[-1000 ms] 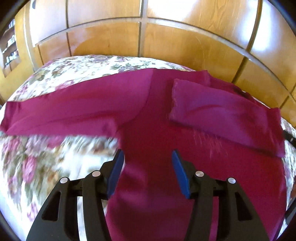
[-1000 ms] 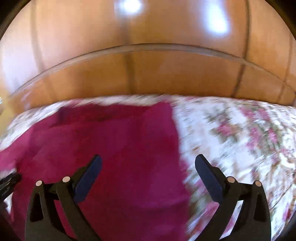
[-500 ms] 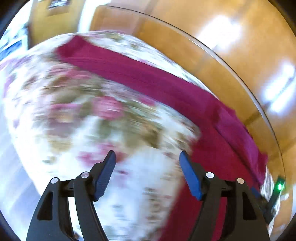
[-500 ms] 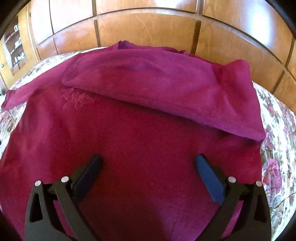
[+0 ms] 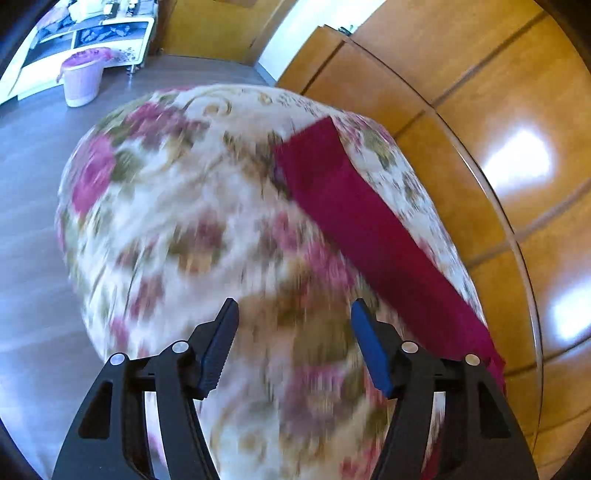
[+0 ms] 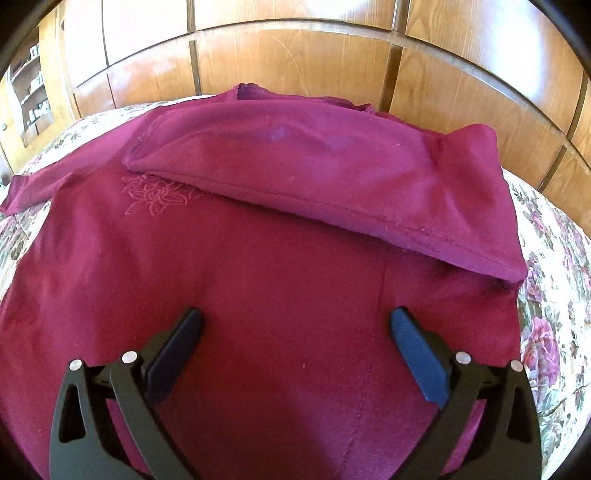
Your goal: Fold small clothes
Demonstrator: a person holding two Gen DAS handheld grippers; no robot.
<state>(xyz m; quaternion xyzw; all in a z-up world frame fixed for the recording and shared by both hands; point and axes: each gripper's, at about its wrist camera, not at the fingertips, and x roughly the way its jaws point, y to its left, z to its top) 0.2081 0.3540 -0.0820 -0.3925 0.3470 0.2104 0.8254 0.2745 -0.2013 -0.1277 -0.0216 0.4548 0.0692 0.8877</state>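
A magenta long-sleeved top point(image 6: 258, 280) lies flat on a floral bedspread point(image 6: 546, 295). Its right sleeve point(image 6: 332, 173) is folded across the chest. Its left sleeve point(image 6: 33, 184) stretches out to the left. My right gripper point(image 6: 295, 332) is open and empty, just above the lower body of the top. In the left wrist view the outstretched sleeve point(image 5: 369, 229) runs along the bed near the wooden headboard. My left gripper point(image 5: 293, 325) is open and empty over the bare bedspread point(image 5: 184, 221), to the left of that sleeve.
A wooden panelled headboard point(image 6: 295, 59) stands behind the bed. The bed's edge drops to a grey floor point(image 5: 37, 184) at the left. A lilac bucket point(image 5: 79, 79) and a white cabinet point(image 5: 92, 33) stand on the floor beyond.
My left gripper has swung left, off the top's body and over the bare bedspread beside the outstretched sleeve. My right gripper has moved over the top's body and stays there, open.
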